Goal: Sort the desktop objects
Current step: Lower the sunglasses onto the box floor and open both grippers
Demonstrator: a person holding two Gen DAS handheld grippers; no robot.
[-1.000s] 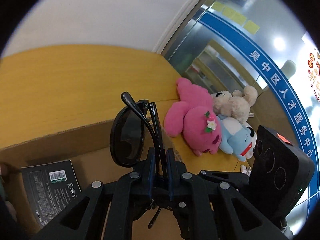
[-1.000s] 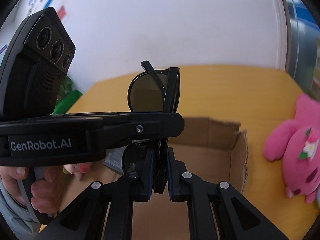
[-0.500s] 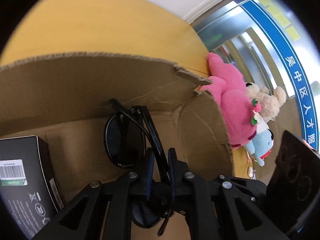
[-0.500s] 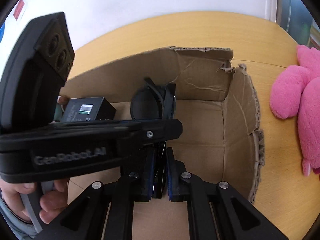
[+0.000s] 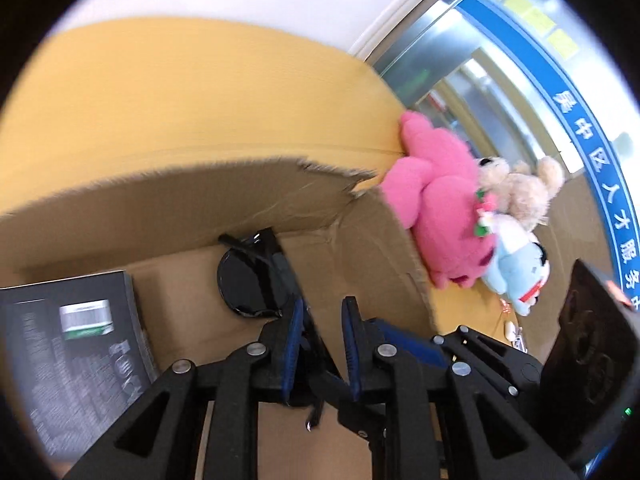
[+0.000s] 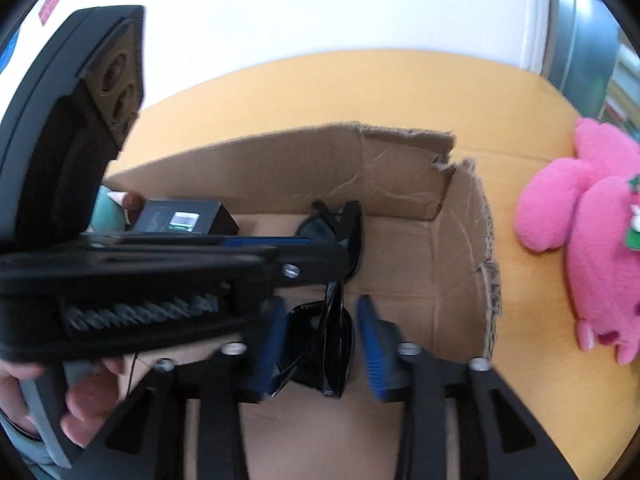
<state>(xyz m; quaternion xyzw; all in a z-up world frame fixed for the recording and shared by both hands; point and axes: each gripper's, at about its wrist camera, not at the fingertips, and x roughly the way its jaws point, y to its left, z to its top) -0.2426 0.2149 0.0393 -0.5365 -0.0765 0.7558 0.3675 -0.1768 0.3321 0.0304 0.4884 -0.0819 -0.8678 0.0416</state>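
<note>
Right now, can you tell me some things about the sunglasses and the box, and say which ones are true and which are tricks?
1. The sunglasses are inside the cardboard box. True.
2. The right gripper is squeezing the sunglasses tight. False: its jaws stand apart on either side of them.
3. The pink plush toy is in the box. False: it lies on the table beside the box.
4. A black carton sits in the box too. True.
5. The left gripper is open. True.

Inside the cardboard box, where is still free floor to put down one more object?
Bare floor lies between the sunglasses and the torn right wall of the cardboard box, and along the back wall behind them. The left part is crowded: the black carton and a teal toy sit there.
</note>
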